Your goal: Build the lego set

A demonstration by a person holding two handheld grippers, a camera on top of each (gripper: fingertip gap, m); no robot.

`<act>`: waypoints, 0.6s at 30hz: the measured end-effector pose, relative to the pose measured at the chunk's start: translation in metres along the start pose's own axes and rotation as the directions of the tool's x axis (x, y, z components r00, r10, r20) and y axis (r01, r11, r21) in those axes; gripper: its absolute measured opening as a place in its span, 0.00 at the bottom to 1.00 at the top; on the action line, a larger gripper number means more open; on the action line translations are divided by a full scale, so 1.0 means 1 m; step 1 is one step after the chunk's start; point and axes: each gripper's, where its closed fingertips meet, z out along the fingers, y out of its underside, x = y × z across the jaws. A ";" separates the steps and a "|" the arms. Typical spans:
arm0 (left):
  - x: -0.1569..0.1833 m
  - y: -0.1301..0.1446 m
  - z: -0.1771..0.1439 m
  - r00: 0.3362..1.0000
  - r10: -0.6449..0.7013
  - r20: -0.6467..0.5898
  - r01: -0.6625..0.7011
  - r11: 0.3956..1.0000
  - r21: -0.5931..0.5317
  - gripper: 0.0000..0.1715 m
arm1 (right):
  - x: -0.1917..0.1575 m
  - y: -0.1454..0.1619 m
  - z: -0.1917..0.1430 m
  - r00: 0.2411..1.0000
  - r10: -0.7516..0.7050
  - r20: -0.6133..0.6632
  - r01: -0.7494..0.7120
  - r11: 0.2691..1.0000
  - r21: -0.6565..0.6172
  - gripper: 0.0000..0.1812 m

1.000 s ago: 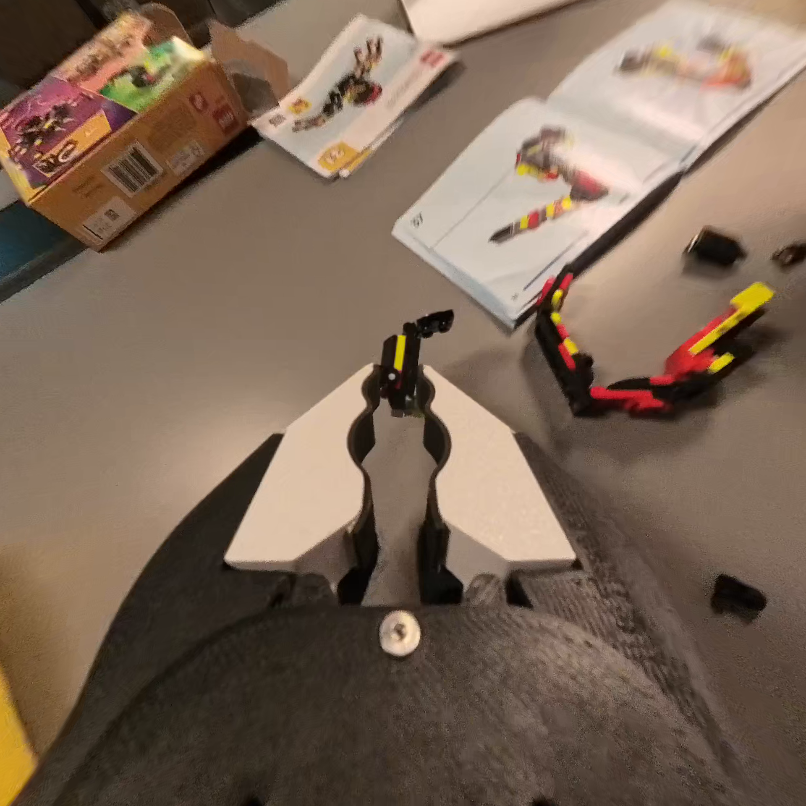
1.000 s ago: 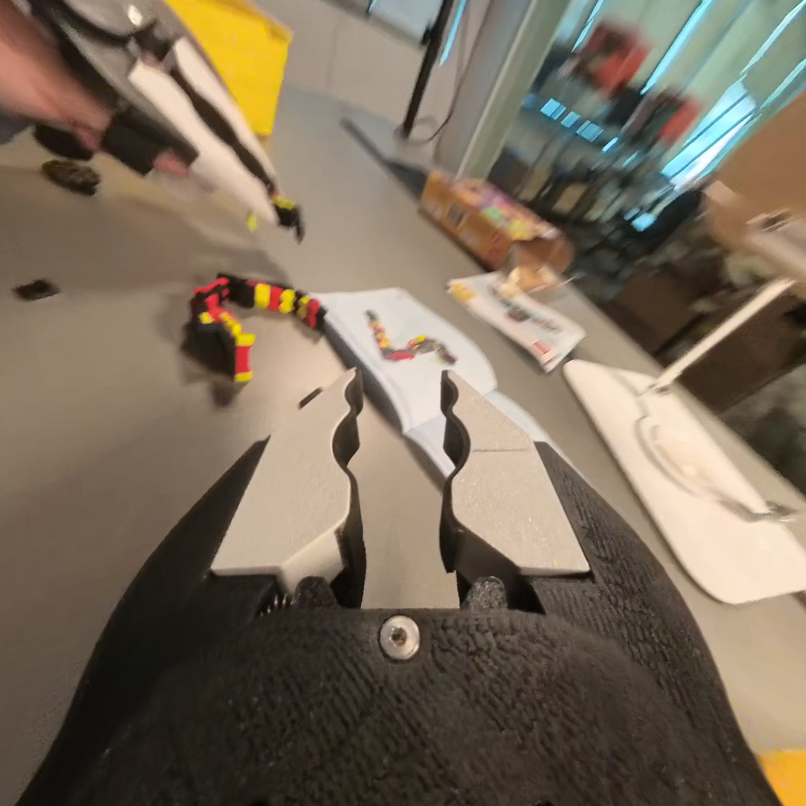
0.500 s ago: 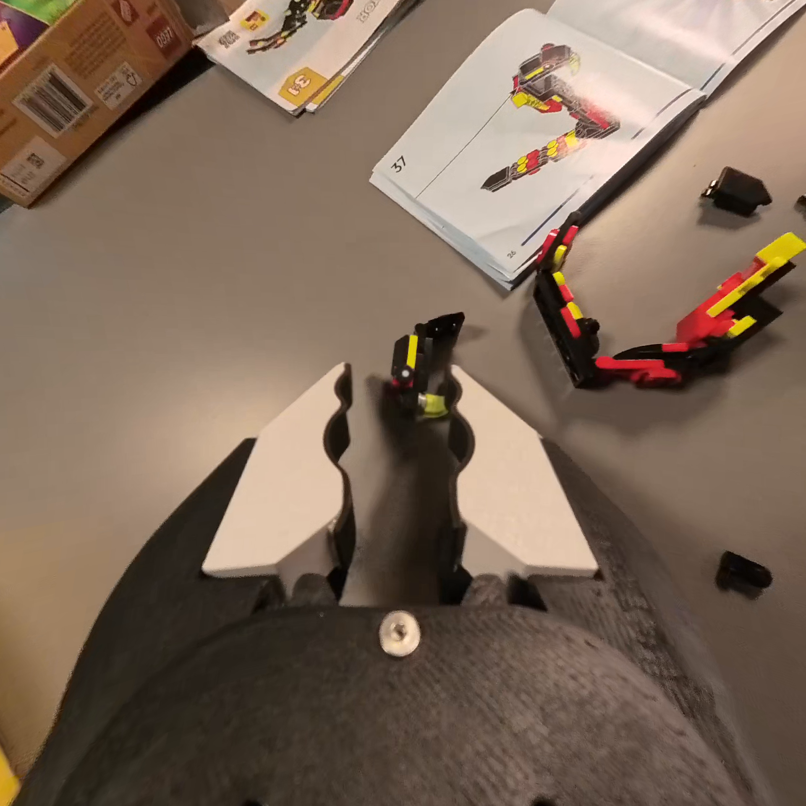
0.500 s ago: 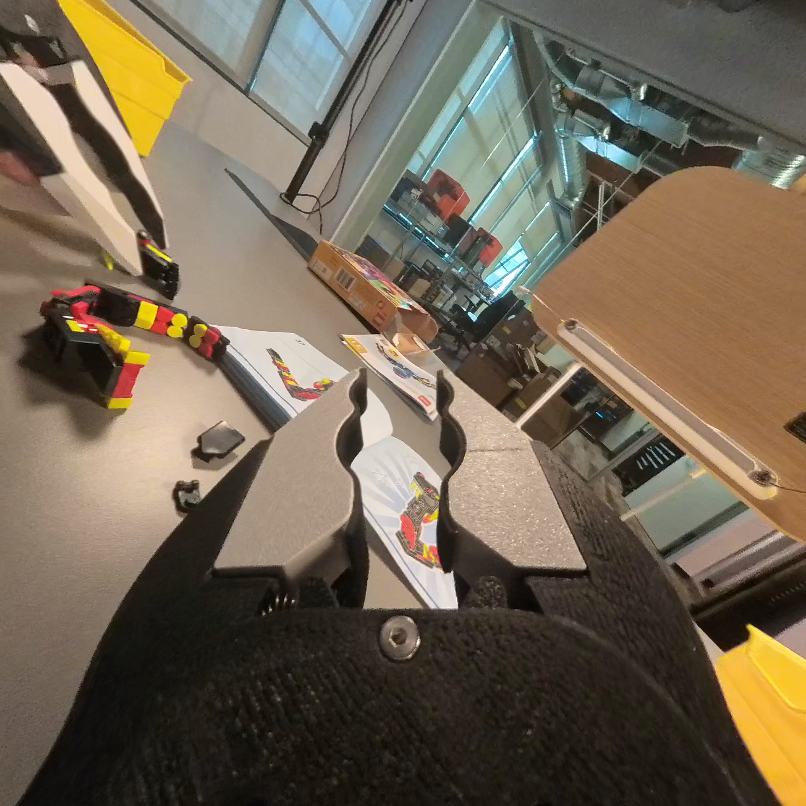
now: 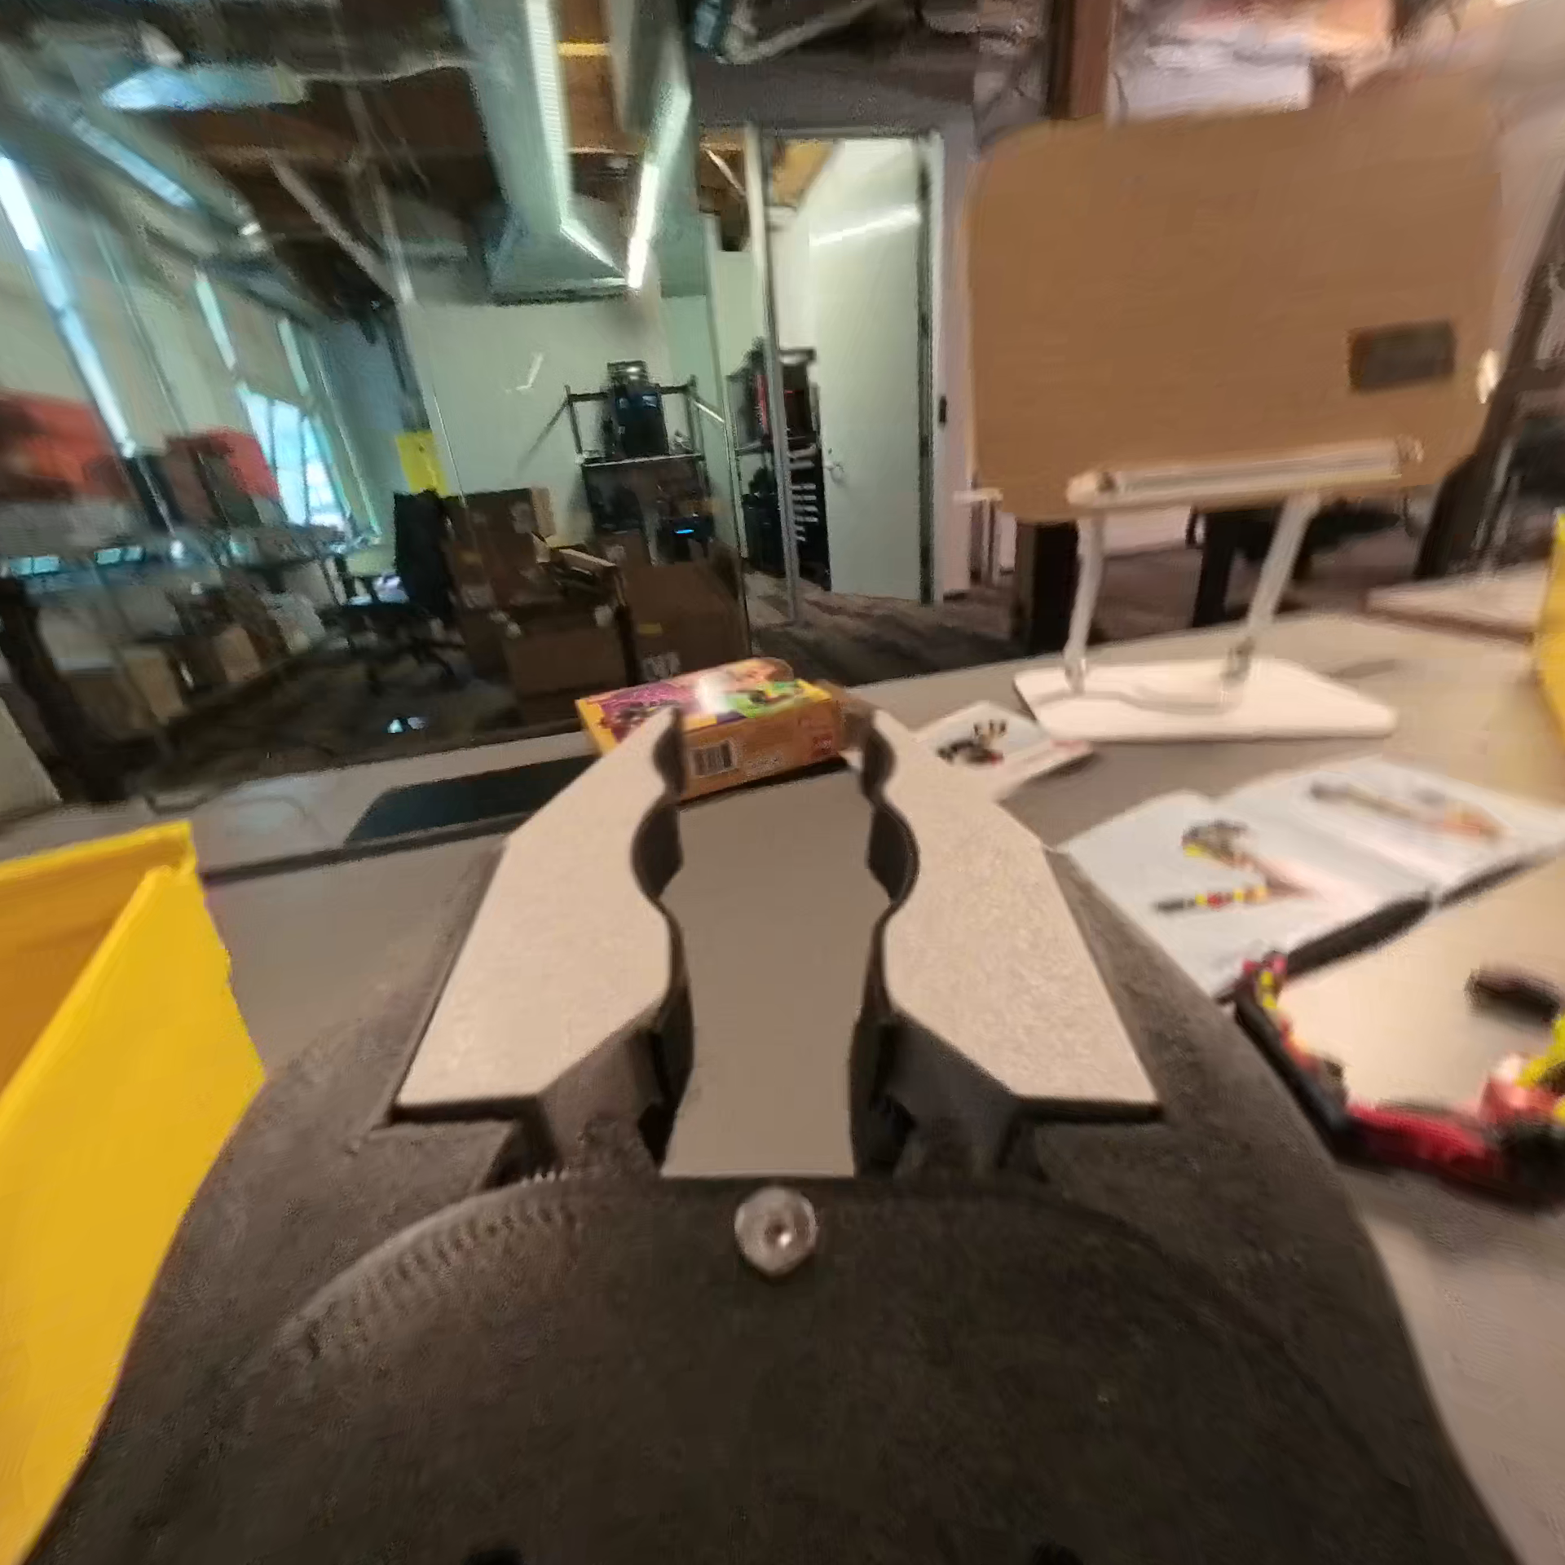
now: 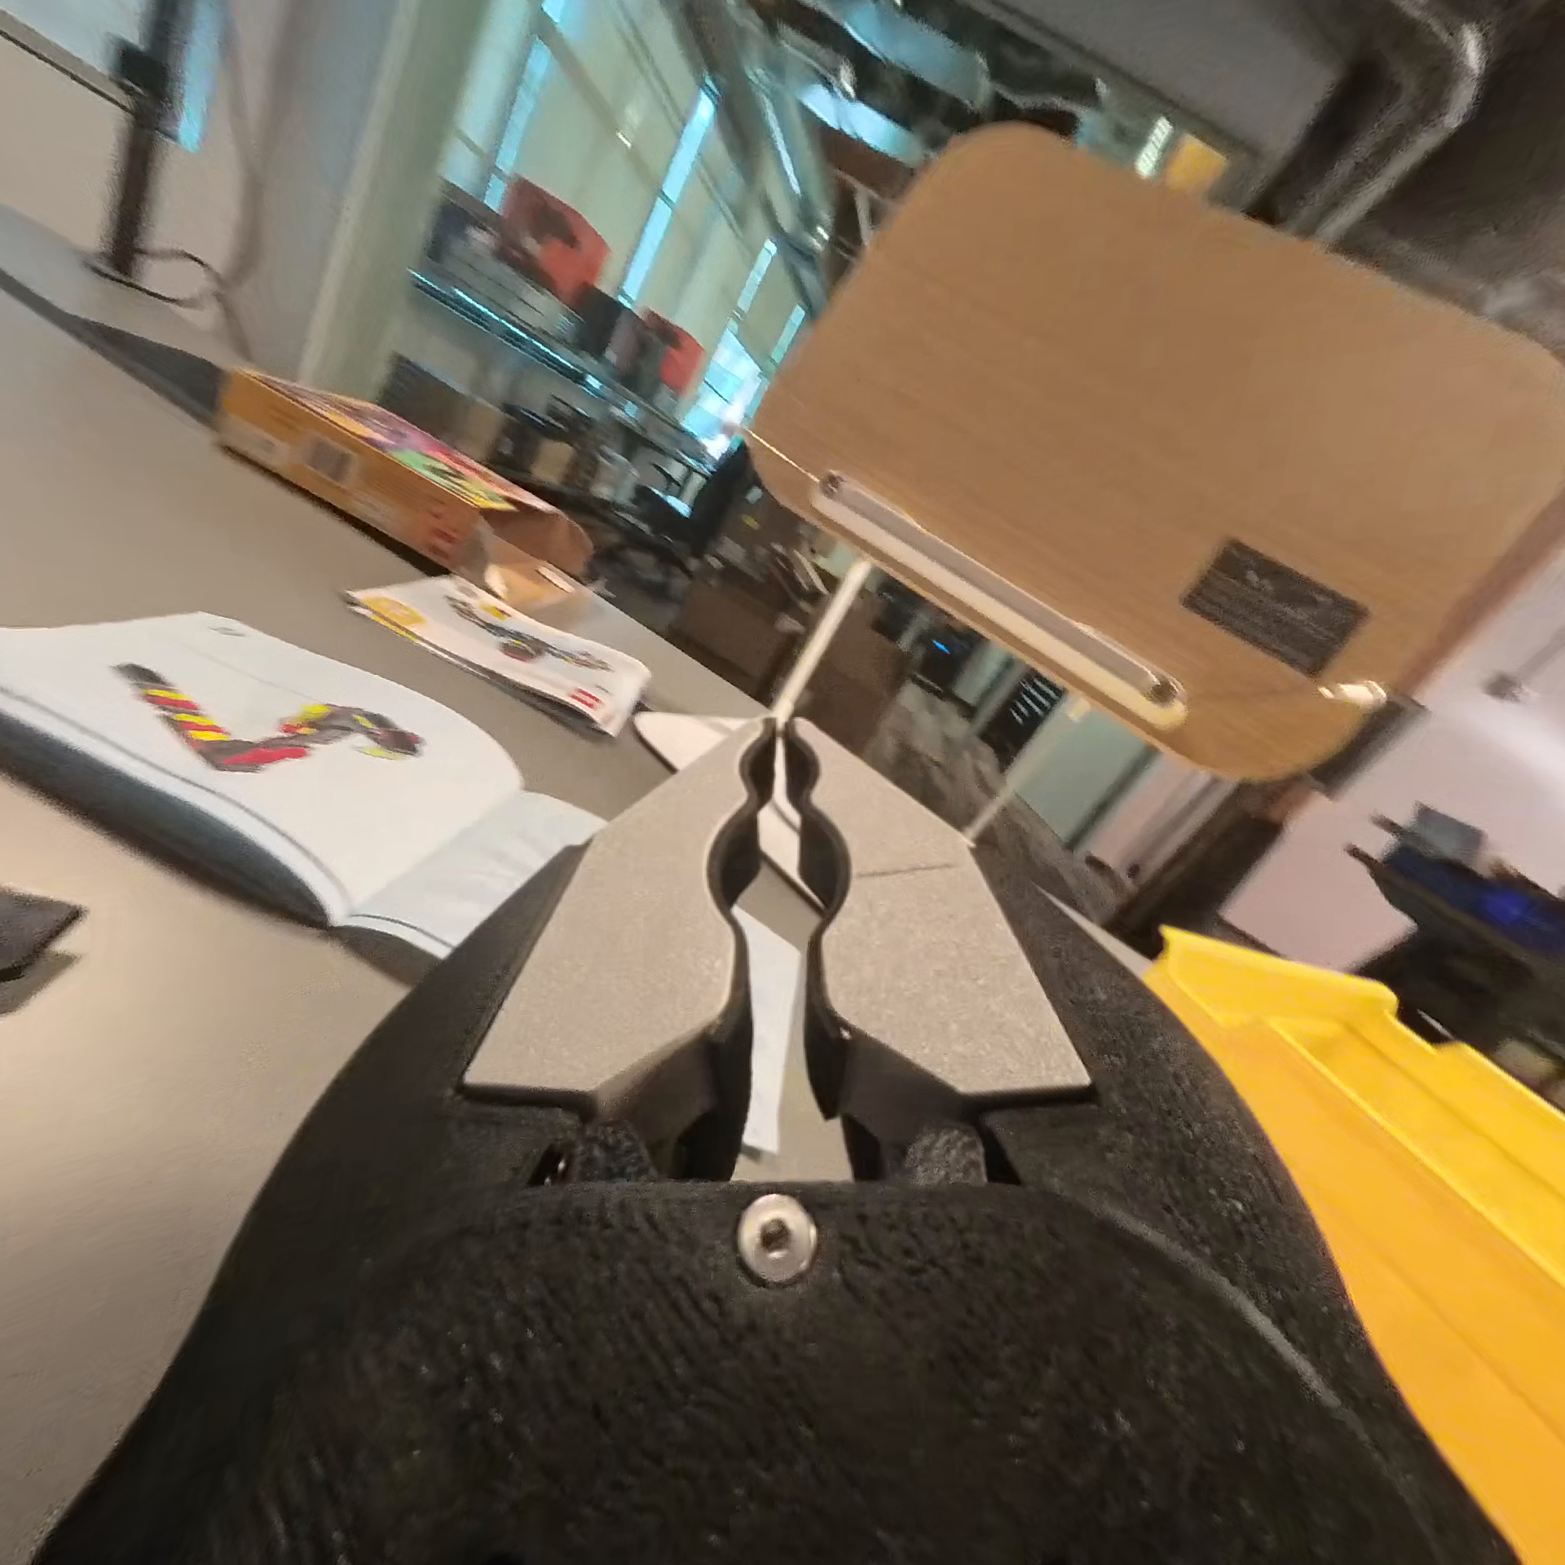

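Observation:
My left gripper point(image 5: 772, 741) is open and empty, raised and pointing level across the grey table point(image 5: 356, 931). The red, black and yellow lego model point(image 5: 1440, 1126) lies blurred on the table at the lower right of the left wrist view. A small black piece point(image 5: 1516, 987) lies beyond it. The open instruction booklet point(image 5: 1296, 855) is to the right; it also shows in the right wrist view point(image 6: 254, 762). My right gripper point(image 6: 775, 732) is shut with nothing between its fingertips, low over the table near the booklet's edge.
The lego box point(image 5: 720, 728) lies at the table's far edge, with a second booklet point(image 5: 999, 749) beside it. A wooden board on a white stand point(image 5: 1186, 703) stands at the back right. Yellow bins sit at the left point(image 5: 93, 1101) and at the right point(image 6: 1397, 1143). Spacing between my two grippers at the tips: around 35 centimetres. Measured from the fingertips, the small black piece point(image 5: 1516, 987) is 15 centimetres or so from the right gripper and 25 centimetres from the left.
My left gripper let go of the small black and yellow piece, opened wider and tilted up from the table. My right gripper closed from open to shut and swung toward the board.

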 end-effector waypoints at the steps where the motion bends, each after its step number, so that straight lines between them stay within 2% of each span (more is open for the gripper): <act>1: 0.009 0.004 0.002 0.997 0.072 -0.027 -0.072 0.997 -0.020 0.19 | 0.007 0.003 -0.001 0.999 0.008 -0.035 -0.009 1.000 -0.017 0.00; 3: 0.025 0.009 0.005 0.988 0.147 -0.049 -0.149 0.988 -0.031 0.15 | 0.018 0.004 -0.008 0.995 0.037 -0.095 -0.040 0.999 -0.031 0.00; 6: 0.054 0.005 0.005 0.975 0.170 -0.144 -0.168 0.985 0.025 0.11 | 0.021 0.001 -0.022 0.989 0.000 -0.146 -0.007 0.999 -0.045 0.00; 9: 0.069 0.000 0.003 0.961 0.226 -0.162 -0.213 0.972 0.094 0.06 | 0.010 -0.003 -0.033 0.983 -0.116 -0.139 0.107 0.992 -0.072 0.00; 11: 0.072 0.000 0.004 0.955 0.267 -0.127 -0.250 0.959 0.132 0.06 | 0.002 -0.004 -0.036 0.969 -0.214 -0.123 0.203 0.975 -0.094 0.00; 13: 0.075 0.001 0.007 0.950 0.297 -0.094 -0.284 0.949 0.135 0.04 | -0.008 -0.001 -0.034 0.950 -0.299 -0.091 0.288 0.950 -0.117 0.00; 18: 0.088 0.002 0.009 0.936 0.331 -0.119 -0.311 0.937 0.157 0.02 | -0.018 0.015 -0.027 0.894 -0.447 -0.039 0.432 0.880 -0.196 0.00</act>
